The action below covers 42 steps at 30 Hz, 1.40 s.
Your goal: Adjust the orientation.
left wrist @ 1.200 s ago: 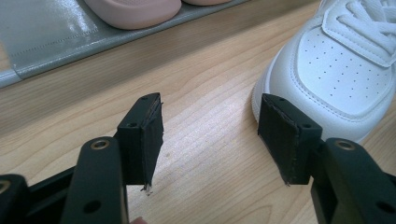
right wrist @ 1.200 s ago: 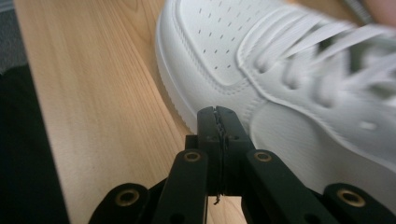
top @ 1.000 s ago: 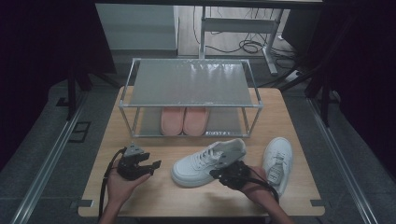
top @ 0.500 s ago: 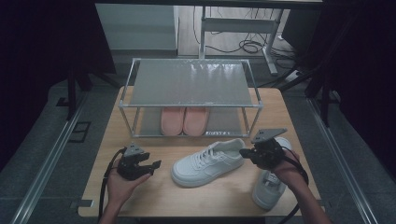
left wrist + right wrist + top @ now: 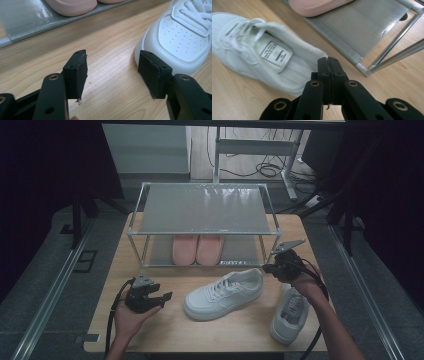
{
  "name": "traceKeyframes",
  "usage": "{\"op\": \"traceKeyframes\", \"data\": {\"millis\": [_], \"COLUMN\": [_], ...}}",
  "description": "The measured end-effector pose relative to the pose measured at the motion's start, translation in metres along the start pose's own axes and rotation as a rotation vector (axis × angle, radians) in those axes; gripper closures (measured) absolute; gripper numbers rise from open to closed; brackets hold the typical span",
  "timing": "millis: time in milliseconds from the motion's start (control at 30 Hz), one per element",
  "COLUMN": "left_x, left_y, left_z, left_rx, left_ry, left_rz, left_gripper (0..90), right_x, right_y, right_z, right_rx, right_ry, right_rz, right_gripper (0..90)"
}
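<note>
Two white shoes on the table, one hand-held gripper spread, the other pinched together.

Nearest you, the second white shoe (image 5: 291, 314) lay by the table's (image 5: 165, 330) front right edge, just under your right wrist. Your left hand-held gripper (image 5: 161, 297) rested low at the front left with its jaws apart and nothing between them, aimed at the toe of the white shoe (image 5: 225, 292) lying in the middle of the table. Your right hand-held gripper (image 5: 268, 268) hung just beside that shoe's heel, jaws pressed together on nothing, not touching it as far as you could tell. Farther back, a pair of pink shoes (image 5: 197, 249) sat on the lower shelf of the metal rack (image 5: 202, 210).
</note>
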<state>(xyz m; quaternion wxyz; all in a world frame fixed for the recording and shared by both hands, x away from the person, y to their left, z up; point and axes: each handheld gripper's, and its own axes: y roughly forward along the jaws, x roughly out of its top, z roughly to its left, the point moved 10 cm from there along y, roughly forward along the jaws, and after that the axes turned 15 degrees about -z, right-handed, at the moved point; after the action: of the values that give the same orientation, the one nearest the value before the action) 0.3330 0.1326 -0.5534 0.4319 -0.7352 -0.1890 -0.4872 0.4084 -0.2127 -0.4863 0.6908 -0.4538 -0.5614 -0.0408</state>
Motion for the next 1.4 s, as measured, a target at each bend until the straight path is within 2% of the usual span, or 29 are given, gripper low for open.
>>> {"op": "traceKeyframes", "data": {"millis": [167, 700, 1000, 1400], "left_x": [0.0, -0.001, -0.001, -0.002], "left_y": [0.0, 0.001, 0.002, 0.002], "left_z": [0.0, -0.001, -0.001, 0.001], "left_rx": [-0.005, -0.006, -0.005, -0.001], "left_ry": [0.003, 0.005, 0.005, 0.004], "left_rz": [-0.002, 0.001, 0.002, 0.002], "left_gripper": [41.0, 41.0, 41.0, 41.1], "right_x": [0.0, -0.005, -0.01, -0.006], "right_y": [0.008, 0.032, 0.043, 0.057], "right_z": [-0.006, -0.016, -0.016, -0.013], "right_rx": [0.007, -0.011, 0.0, 0.012], "right_ry": [-0.004, 0.05, 0.059, 0.054], "right_rz": [0.002, 0.02, 0.055, 0.078], "right_gripper": [89.6, 89.6, 89.7, 89.7]}}
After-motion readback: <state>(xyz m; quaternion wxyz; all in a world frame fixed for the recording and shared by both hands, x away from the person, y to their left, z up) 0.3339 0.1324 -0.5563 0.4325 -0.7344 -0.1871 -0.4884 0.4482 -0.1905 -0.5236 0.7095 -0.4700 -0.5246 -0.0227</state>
